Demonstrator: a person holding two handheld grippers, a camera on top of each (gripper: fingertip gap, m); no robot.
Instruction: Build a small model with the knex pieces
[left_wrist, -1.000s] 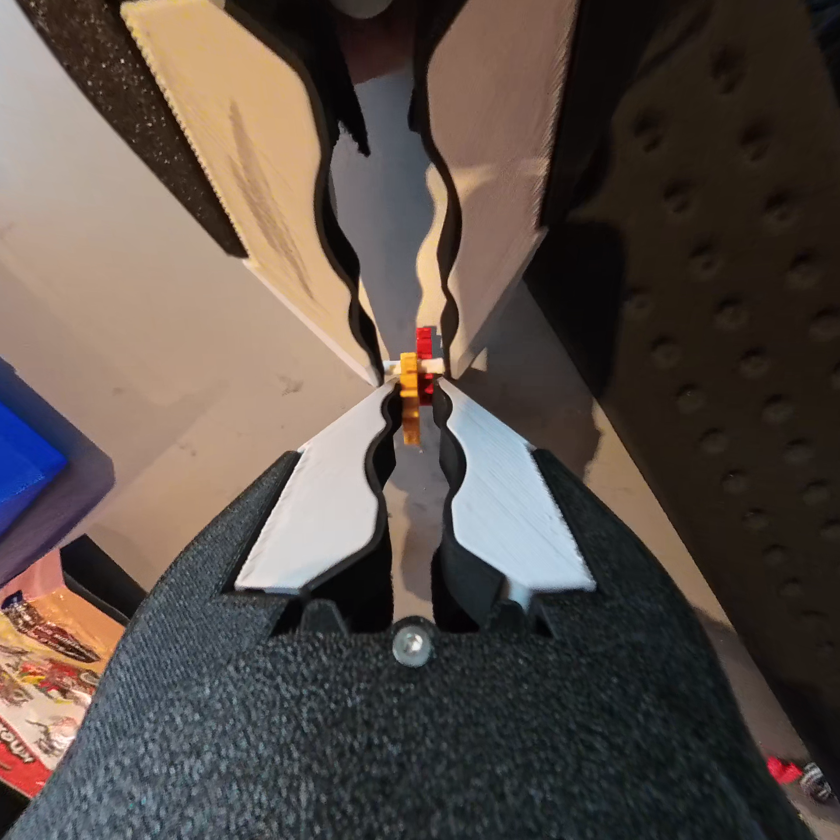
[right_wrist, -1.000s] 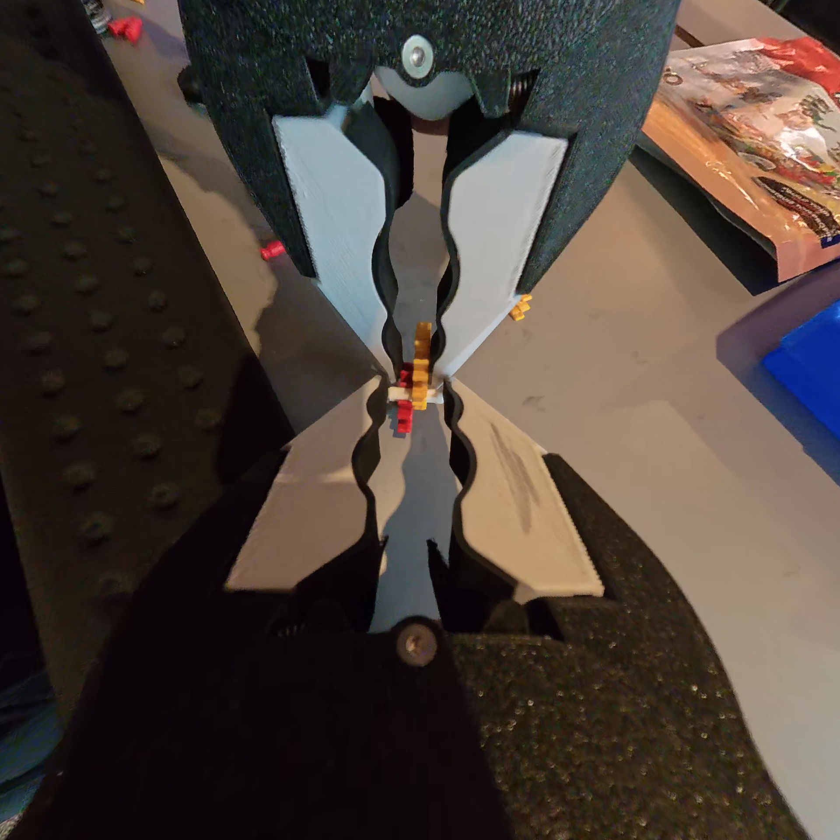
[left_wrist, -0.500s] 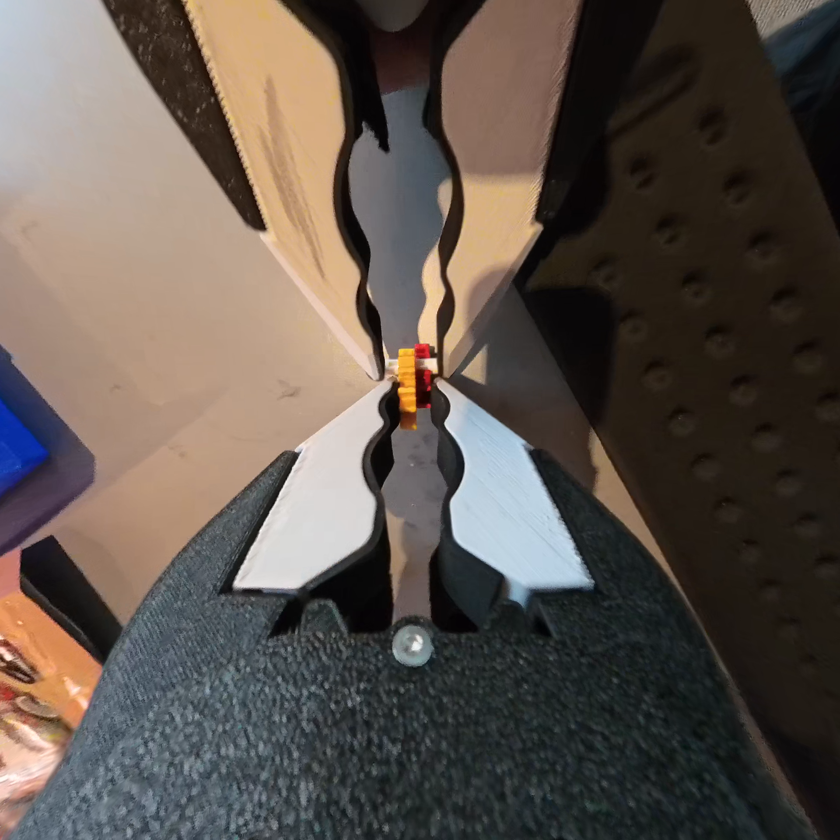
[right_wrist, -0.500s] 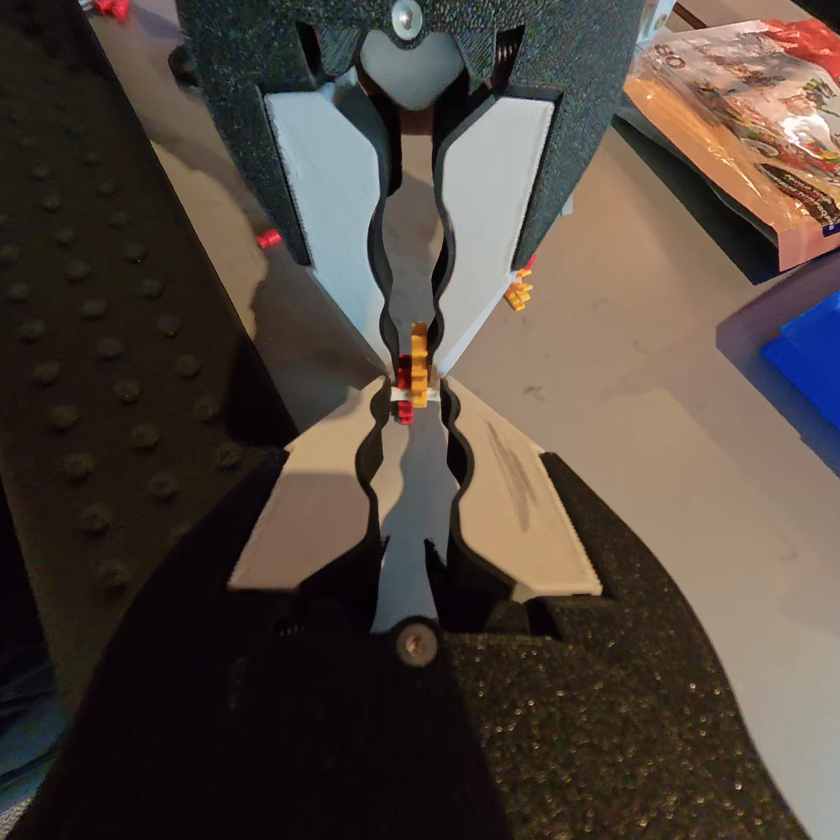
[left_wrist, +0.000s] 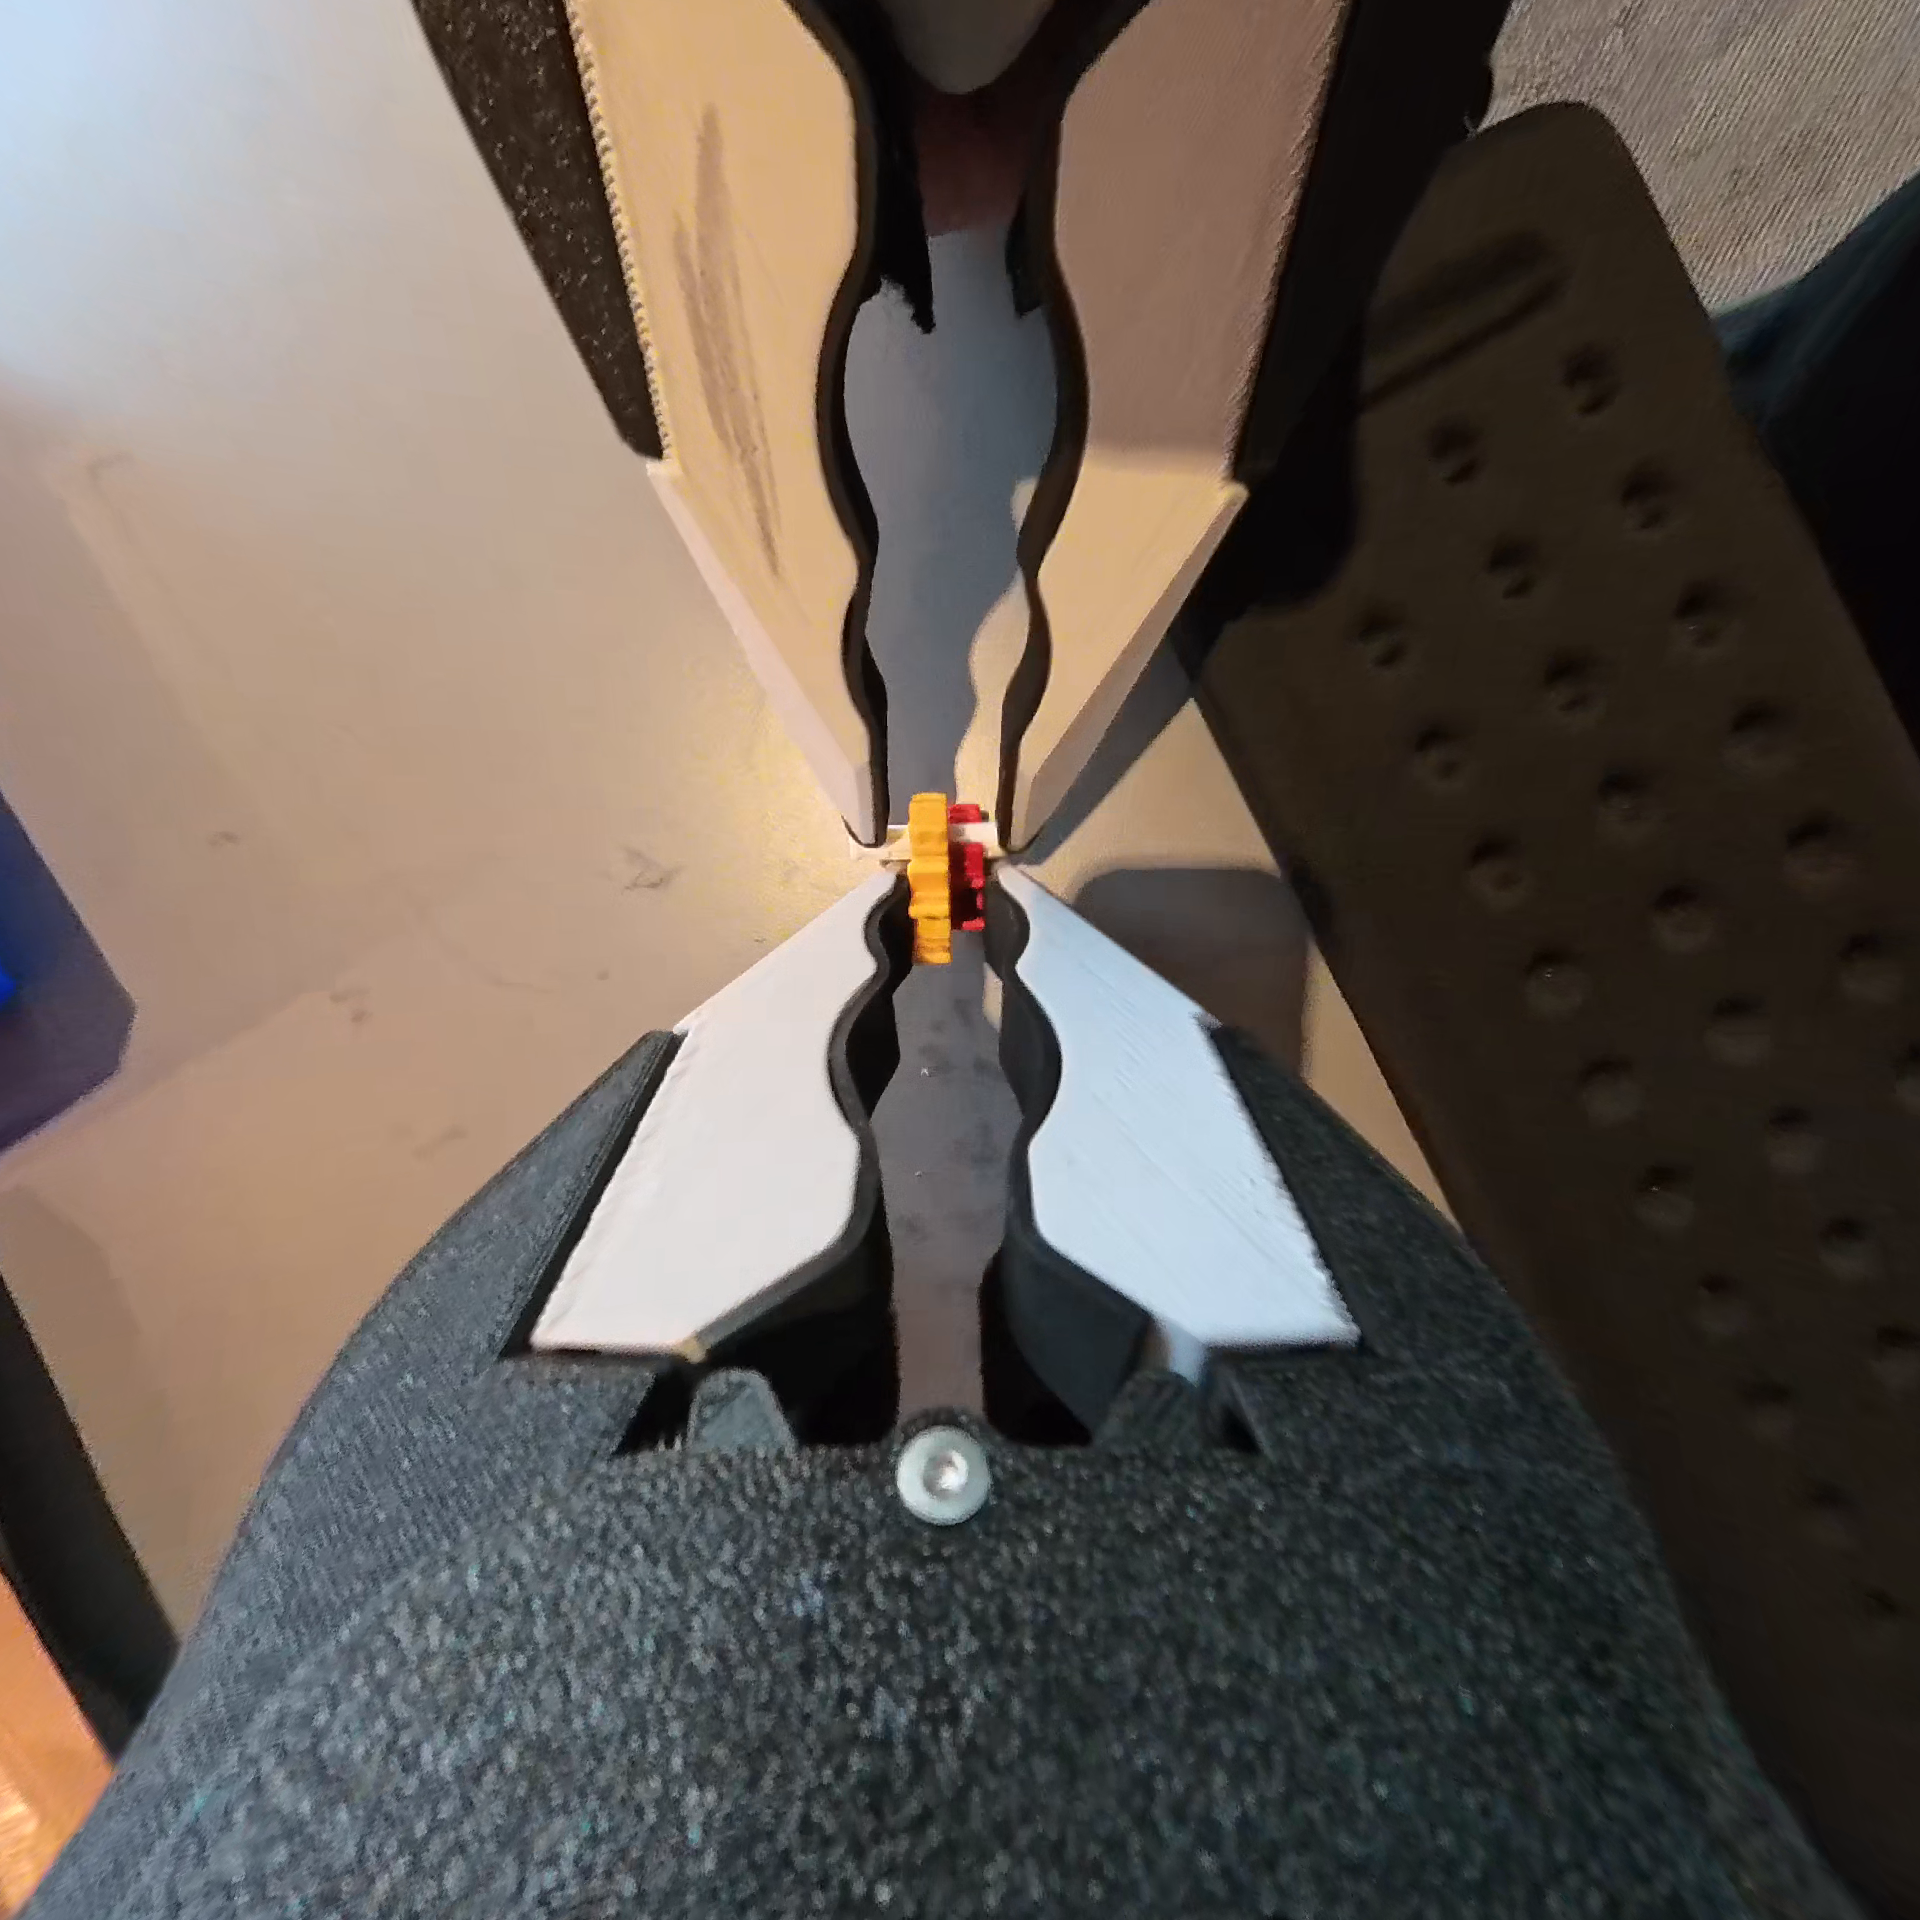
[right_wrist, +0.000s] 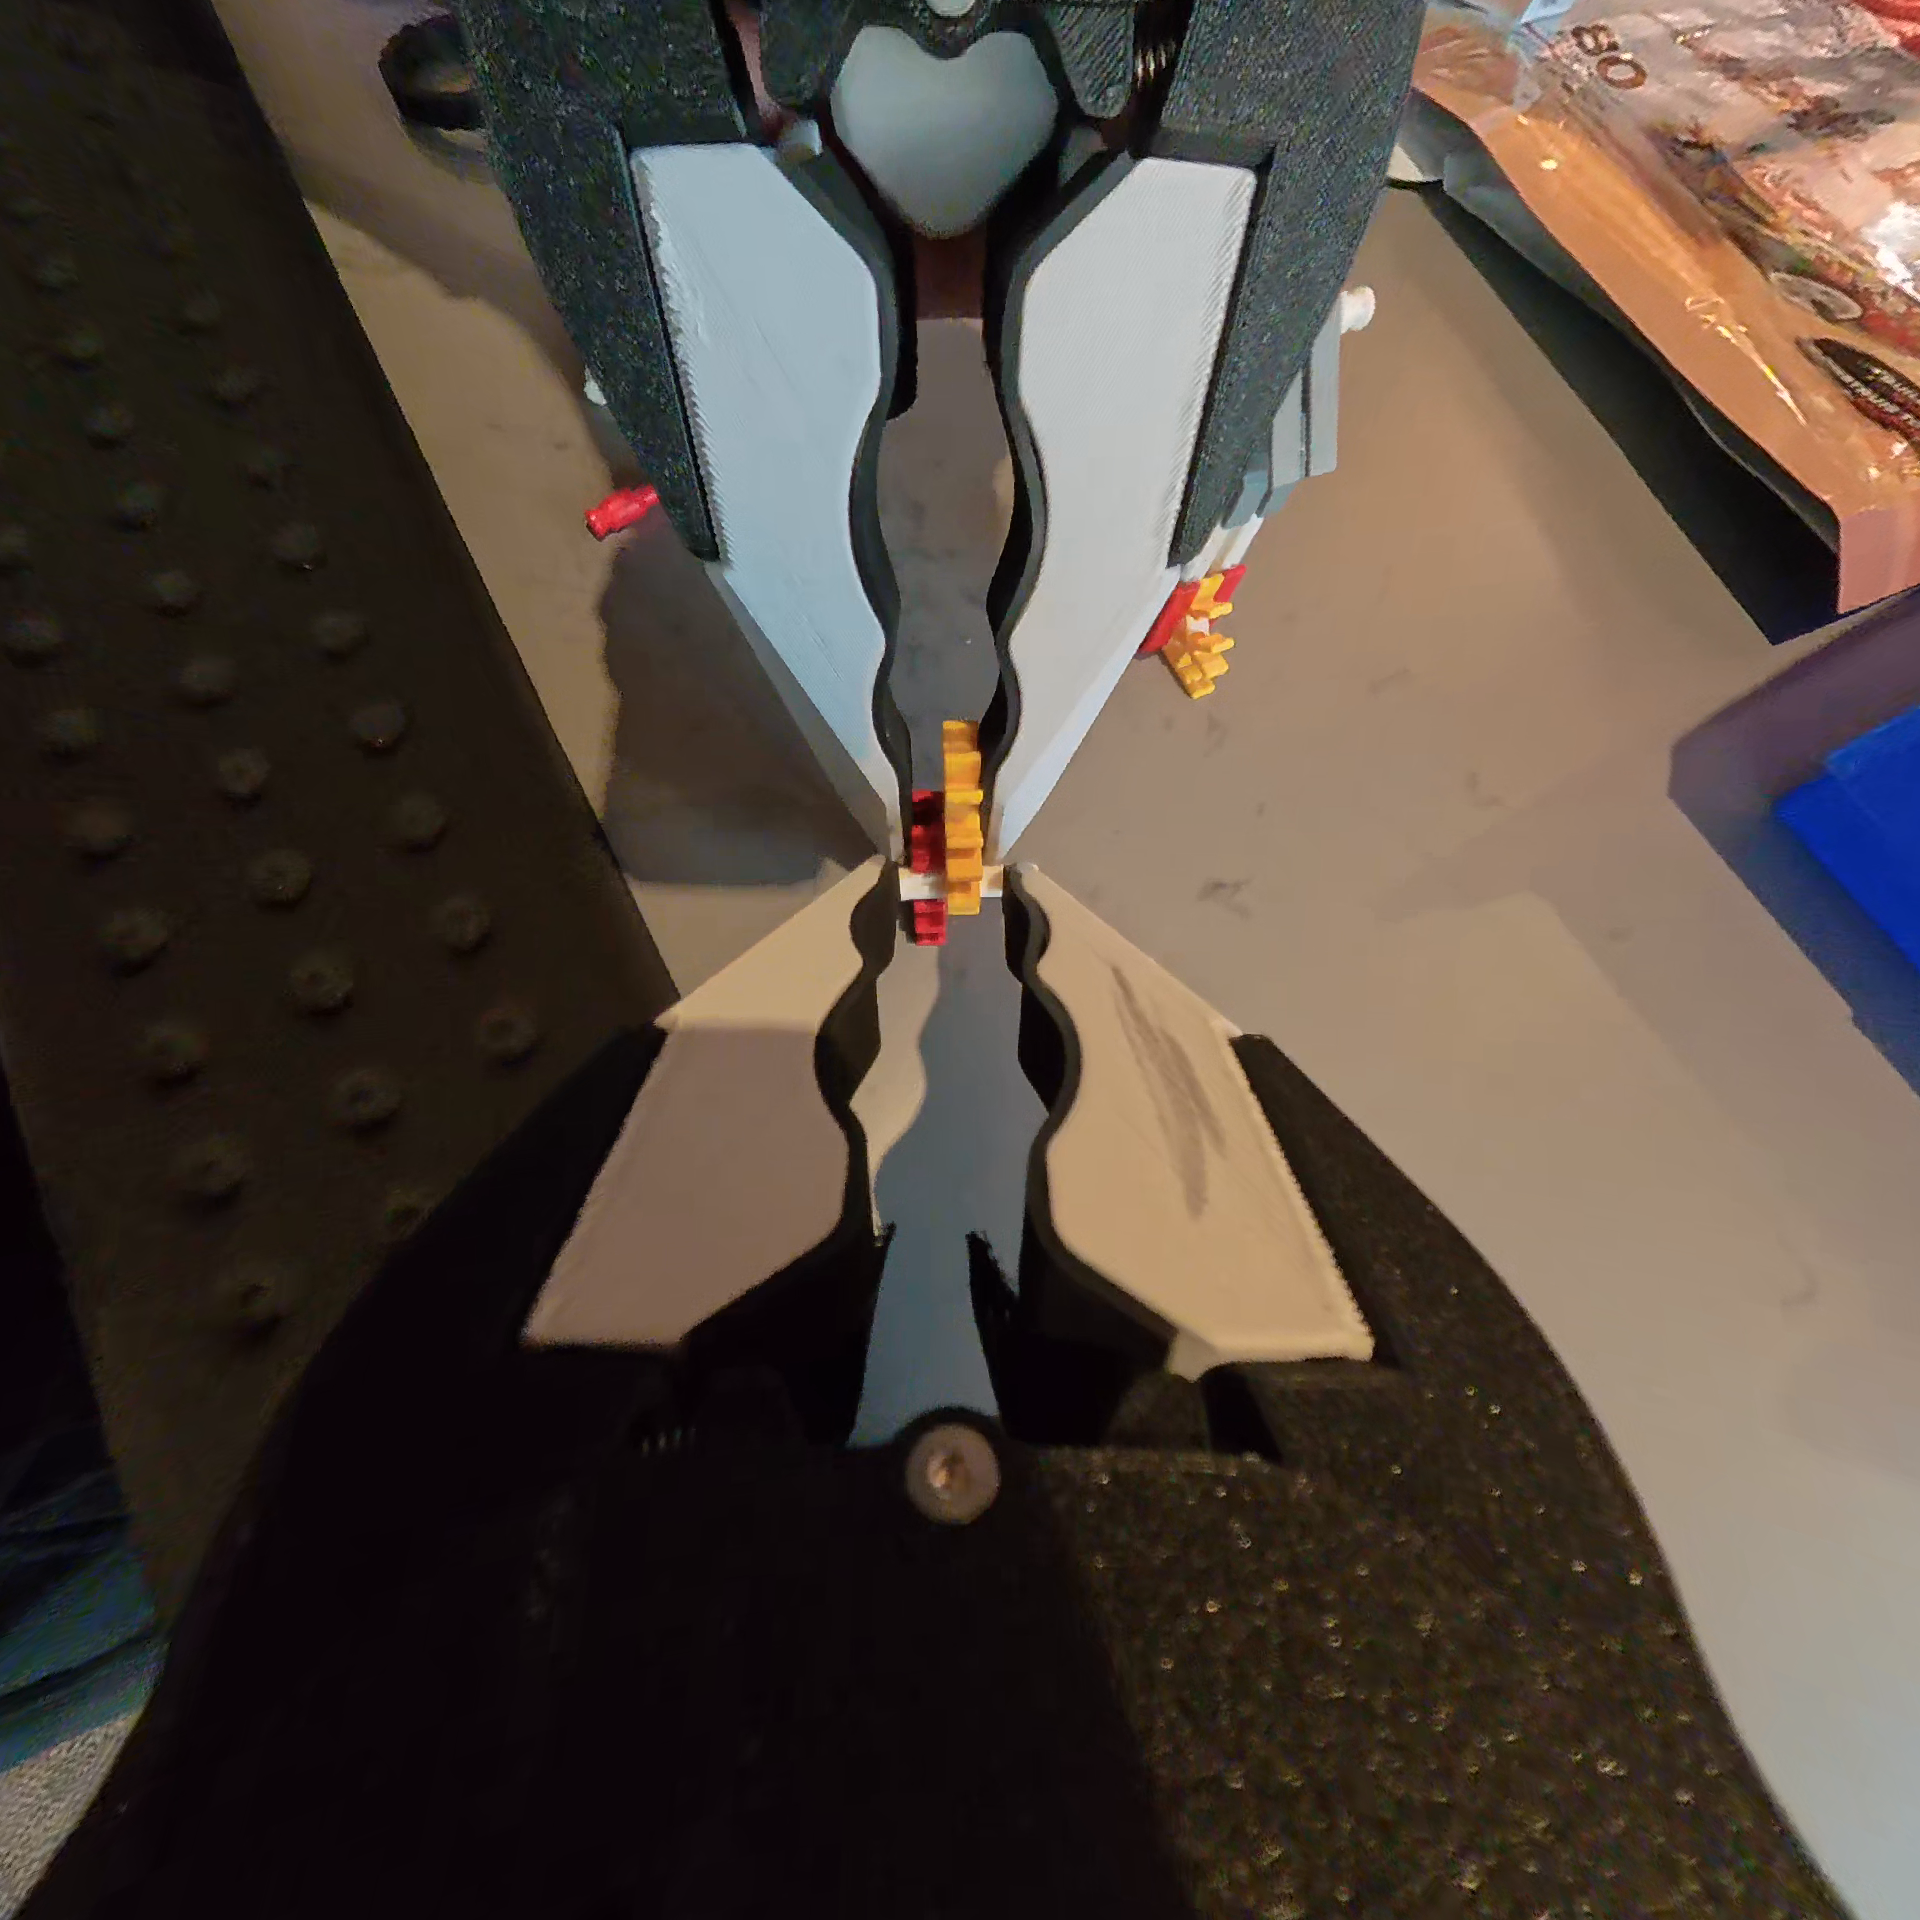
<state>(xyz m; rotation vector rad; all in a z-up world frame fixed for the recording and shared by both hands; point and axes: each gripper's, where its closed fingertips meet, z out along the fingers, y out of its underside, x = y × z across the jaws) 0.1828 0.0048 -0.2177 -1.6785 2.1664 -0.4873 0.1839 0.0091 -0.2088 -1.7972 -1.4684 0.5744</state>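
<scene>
My left gripper faced my right gripper tip to tip above the grey bench. Left jaws were closed on the yellow gear and red gear; right jaws were clamped on the ends of the white axle carrying both. Rightward lay a blue box.

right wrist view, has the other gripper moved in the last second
Yes. Against the red peg lying on the table, the left gripper has swung up toward the top of the view, its pivot screw now cut off there.
</scene>
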